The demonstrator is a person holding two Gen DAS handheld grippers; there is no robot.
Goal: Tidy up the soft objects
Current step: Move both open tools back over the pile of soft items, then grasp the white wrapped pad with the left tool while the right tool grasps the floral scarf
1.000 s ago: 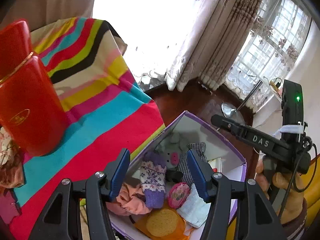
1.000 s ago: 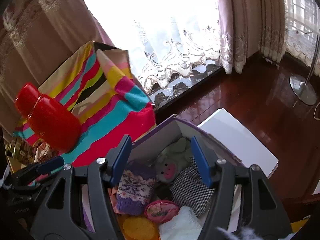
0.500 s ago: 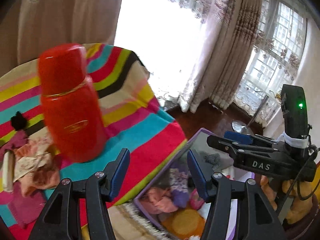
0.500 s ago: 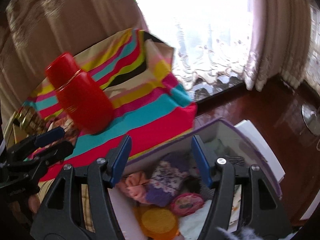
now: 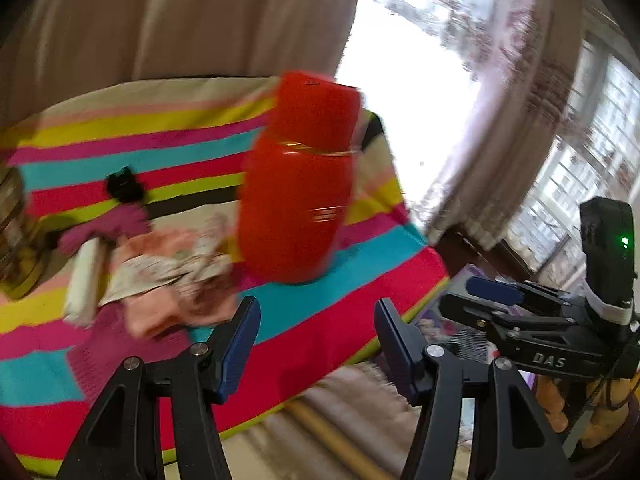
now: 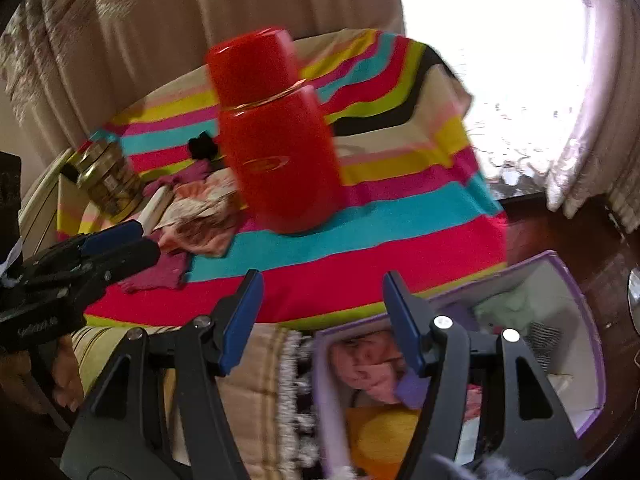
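Left wrist view: our left gripper is spread wide, nothing between the fingers. The heap of soft cloths lies on the striped blanket at 10 o'clock from the fingertips, near, long axis roughly 9-to-3. A red flask stands upright at 12, touching the heap's right edge. Motion blur hides cloth detail.

Right wrist view: our right gripper is also released and empty. The purple storage box sits at 4 o'clock, already holding soft items. The cloth heap is at 10 to 11, well apart, with the left gripper just beside it. We judge the left is nearer, so it takes the next pick.
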